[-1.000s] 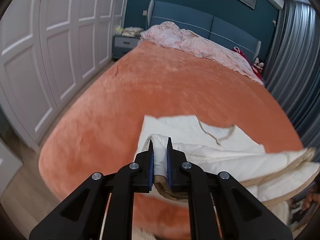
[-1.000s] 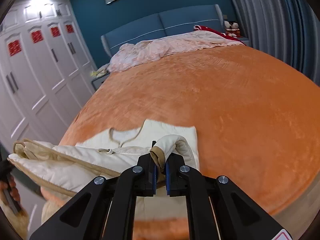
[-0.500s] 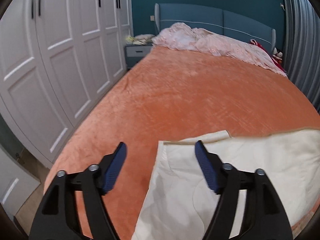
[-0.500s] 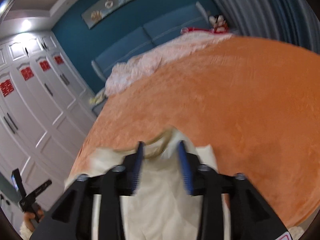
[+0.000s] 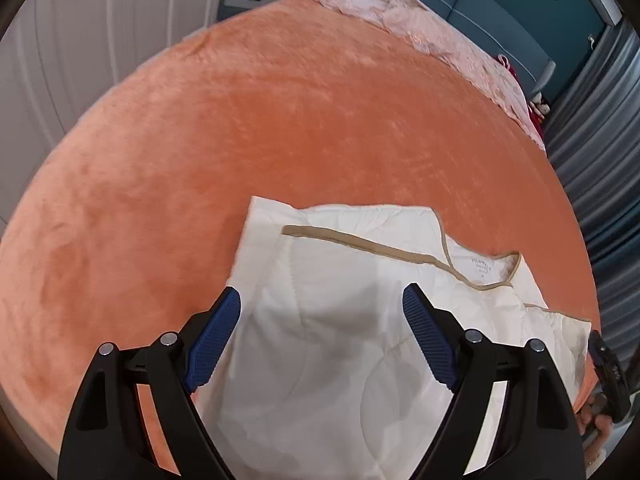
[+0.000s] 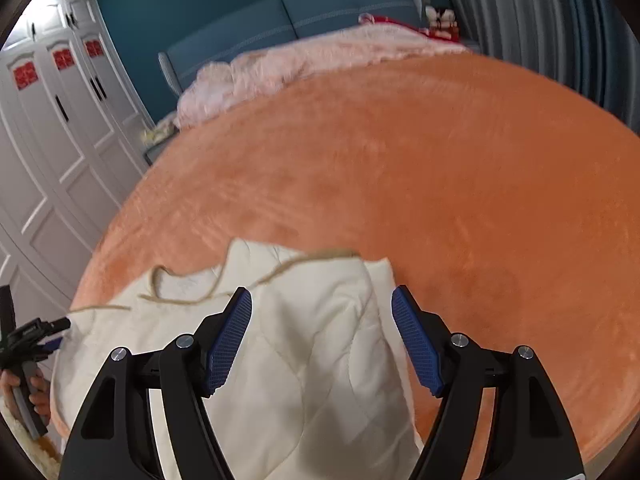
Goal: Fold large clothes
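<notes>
A cream quilted garment (image 5: pixel 340 320) with tan trim lies folded flat on the orange bedspread (image 5: pixel 280 128) near the foot of the bed. My left gripper (image 5: pixel 322 300) hovers over its left part, jaws wide and still opening, blue pads clear of the cloth. In the right wrist view the same garment (image 6: pixel 312 344) shows its neckline at the left. My right gripper (image 6: pixel 322 300) stands over its right edge, jaws also opening, nothing pinched between them.
A pink crumpled blanket (image 6: pixel 304 64) lies against the blue headboard (image 6: pixel 280 16). White wardrobe doors (image 6: pixel 52 128) line the left side, grey curtains (image 5: pixel 592 128) the right. A hand (image 6: pixel 28 392) with the other gripper shows at the left edge. Bare orange bedspread stretches beyond the garment.
Both grippers let go of the garment folds they were pinching and opened wide. The garment dropped flat onto the bed, and both grippers sank closer over it.
</notes>
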Available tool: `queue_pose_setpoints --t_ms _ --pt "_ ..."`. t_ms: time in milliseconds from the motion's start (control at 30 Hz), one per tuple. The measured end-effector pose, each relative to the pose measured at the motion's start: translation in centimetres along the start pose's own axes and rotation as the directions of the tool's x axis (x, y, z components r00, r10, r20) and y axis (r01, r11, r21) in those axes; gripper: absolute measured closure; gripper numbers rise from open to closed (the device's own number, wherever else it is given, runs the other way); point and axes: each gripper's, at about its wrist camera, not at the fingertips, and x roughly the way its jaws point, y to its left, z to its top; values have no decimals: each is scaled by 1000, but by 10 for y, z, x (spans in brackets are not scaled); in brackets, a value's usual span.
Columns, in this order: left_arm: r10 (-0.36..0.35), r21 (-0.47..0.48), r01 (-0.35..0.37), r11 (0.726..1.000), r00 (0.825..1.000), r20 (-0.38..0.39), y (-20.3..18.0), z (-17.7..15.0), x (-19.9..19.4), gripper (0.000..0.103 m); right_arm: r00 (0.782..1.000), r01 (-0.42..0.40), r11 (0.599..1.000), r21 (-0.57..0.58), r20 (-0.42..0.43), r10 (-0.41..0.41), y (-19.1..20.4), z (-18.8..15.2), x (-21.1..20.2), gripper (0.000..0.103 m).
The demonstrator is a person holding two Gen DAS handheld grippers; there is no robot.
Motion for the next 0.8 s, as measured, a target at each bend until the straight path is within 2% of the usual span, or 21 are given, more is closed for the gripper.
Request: queue_pose_setpoints --t_ms 33,100,167,200,233,267,333,467,633,800 --pt "4 -1 -4 1000 1000 4 -1 1 2 31 1000 2 1000 2 -12 -2 2 -1 5 32" --pt "4 2 -4 1000 1000 14 -3 2 3 39 1000 -4 1000 8 -29 4 0 -1 15 44" --pt "15 13 -15 1000 999 33 -5 5 2 63 1000 0 1000 4 -29 1 3 -2 18 77" --pt "30 19 -31 999 999 46 -7 6 2 70 1000 2 1000 2 -30 -2 4 0 20 86" --pt "35 23 -36 999 998 48 -8 9 3 82 1000 -3 1000 6 -29 4 5 1 22 92" --pt "35 28 -36 999 998 48 -10 12 4 89 1000 0 1000 15 -6 0 6 4 21 93" --pt "49 56 -52 997 997 62 -15 16 6 93 1000 2 1000 19 31 -2 8 9 18 94" --pt "92 105 -104 989 989 118 -31 30 5 94 996 29 1000 7 88 -30 19 21 18 94" --pt "128 95 -140 986 985 119 -35 46 26 94 996 76 997 33 42 -77 11 28 49 94" --pt "190 114 -200 973 977 92 -34 39 64 94 996 89 994 58 -25 -87 -2 20 82 94"
